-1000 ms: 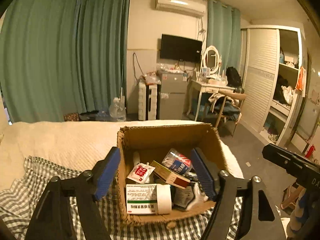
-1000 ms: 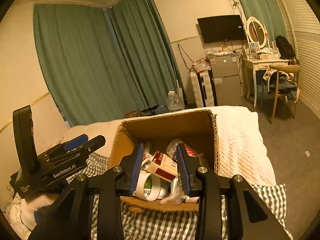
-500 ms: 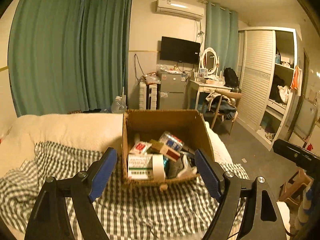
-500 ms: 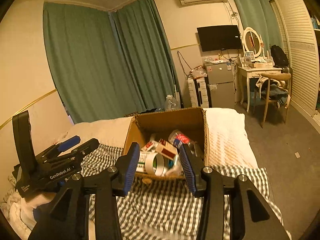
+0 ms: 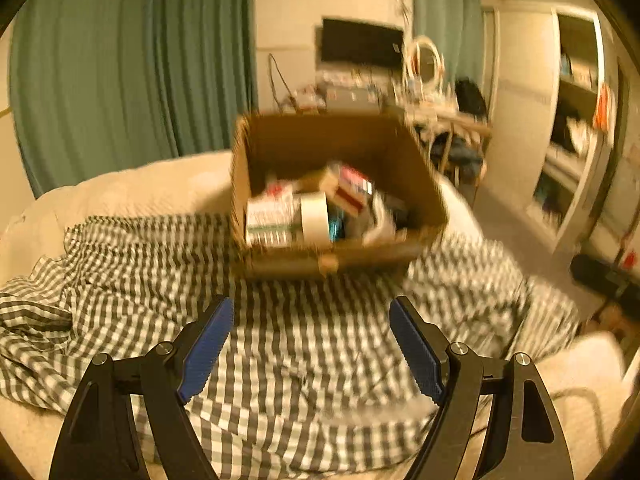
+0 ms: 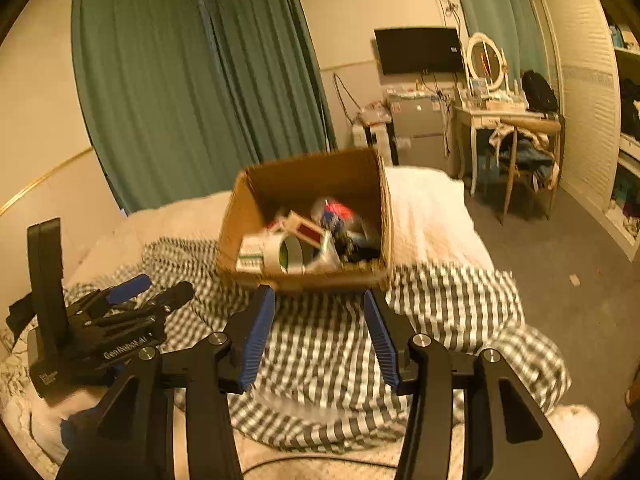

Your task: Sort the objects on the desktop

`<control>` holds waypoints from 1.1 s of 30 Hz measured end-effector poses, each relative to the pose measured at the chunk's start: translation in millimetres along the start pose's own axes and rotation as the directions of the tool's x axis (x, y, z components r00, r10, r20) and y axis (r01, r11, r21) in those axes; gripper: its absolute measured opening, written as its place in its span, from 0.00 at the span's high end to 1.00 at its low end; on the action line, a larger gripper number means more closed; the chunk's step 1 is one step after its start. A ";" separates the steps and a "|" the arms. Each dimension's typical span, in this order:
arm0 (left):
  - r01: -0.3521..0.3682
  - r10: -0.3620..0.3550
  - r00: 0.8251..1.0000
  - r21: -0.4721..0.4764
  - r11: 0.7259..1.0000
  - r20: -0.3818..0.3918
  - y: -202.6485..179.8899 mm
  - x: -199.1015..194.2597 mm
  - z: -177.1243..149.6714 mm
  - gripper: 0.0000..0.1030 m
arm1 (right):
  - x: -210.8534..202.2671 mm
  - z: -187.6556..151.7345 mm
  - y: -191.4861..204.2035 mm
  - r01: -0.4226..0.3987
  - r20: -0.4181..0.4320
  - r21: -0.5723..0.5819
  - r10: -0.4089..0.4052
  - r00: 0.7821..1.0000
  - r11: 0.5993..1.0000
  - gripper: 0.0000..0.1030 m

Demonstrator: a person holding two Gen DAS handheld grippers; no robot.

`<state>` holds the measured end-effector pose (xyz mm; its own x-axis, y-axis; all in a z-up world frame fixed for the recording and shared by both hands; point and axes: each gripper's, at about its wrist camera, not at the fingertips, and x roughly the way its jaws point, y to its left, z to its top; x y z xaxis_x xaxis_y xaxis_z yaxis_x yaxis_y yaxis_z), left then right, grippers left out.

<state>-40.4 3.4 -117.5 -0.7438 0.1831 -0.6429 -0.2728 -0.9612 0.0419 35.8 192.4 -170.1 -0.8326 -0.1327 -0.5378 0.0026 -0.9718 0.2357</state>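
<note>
Both grippers empty, held off short of the box – step in hand looks like picking a target, nothing grabbed yet.

Bed w/ checked cloth point(image 6: 440, 300) carries the cardboard box point(image 5: 420, 184), open top, full of mixed stuff: white/green carton point(image 5: 272, 220) at front left, tape roll point(image 6: 290, 254) just beside it, red-labelled box point(image 5: 352, 192) tilted on top toward the back, dark bits at right too blurred to ID. Left gripper point(image 5: 310, 344) low over the cloth, jaws spread wide, nothing between. Right gripper point(image 6: 320, 336) nearer the box front, jaws apart but narrower, also empty. Next move prob: pick one top item, e.g. the tape roll, come in over the front wall & down, w/o snagging neighbours.
</note>
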 end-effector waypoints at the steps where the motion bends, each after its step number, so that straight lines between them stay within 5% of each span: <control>1: -0.001 0.001 0.999 0.020 1.000 -0.032 -2.7 9.1 -6.3 0.19 | 4.0 -4.1 -2.3 0.000 -0.012 0.004 0.000 1.000 1.000 0.55; 8: 0.025 0.028 0.963 0.192 0.981 -0.268 -21.7 69.9 -51.6 0.19 | 29.4 -25.6 -16.5 0.003 -0.079 0.033 0.000 0.997 0.999 0.55; 12: 0.069 0.042 0.918 0.263 0.962 -0.394 -34.7 93.5 -69.2 0.19 | 49.3 -33.9 -19.9 0.001 -0.119 0.043 0.004 0.993 0.999 0.54; 18: 0.169 0.084 0.823 0.383 0.908 -0.561 -59.2 131.2 -99.7 0.19 | 75.0 -41.0 -25.5 -0.005 -0.165 0.071 0.017 0.986 0.997 0.53; 21: 0.182 0.095 0.838 0.440 0.879 -0.538 -73.1 137.4 -101.0 0.19 | 86.3 -43.6 -30.8 -0.008 -0.182 0.091 0.025 0.983 0.996 0.53; 23: 0.205 0.076 0.874 0.504 0.839 -0.481 -86.5 138.0 -98.6 0.19 | 93.2 -44.3 -33.7 -0.007 -0.192 0.102 0.026 0.981 0.995 0.53; 24: 0.222 0.068 0.878 0.529 0.819 -0.474 -92.6 141.3 -99.8 0.19 | 97.3 -44.9 -36.3 -0.008 -0.198 0.109 0.029 0.980 0.994 0.53; 29: 0.334 -0.038 0.846 0.472 0.816 -0.533 -99.7 149.4 -102.3 0.73 | 112.4 -45.8 -41.6 -0.006 -0.217 0.126 0.033 0.976 0.992 0.53; 33: 0.353 -0.106 0.839 0.387 0.852 -0.533 -92.8 143.2 -93.0 0.90 | 121.6 -45.7 -48.6 -0.001 -0.225 0.141 0.033 0.974 0.990 0.53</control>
<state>-64.8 99.6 -284.5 -0.2701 0.1450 -0.9519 -0.7315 -0.6737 0.1049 -40.3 214.6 -284.0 -0.6862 -0.2054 -0.6978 -0.0745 -0.9344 0.3484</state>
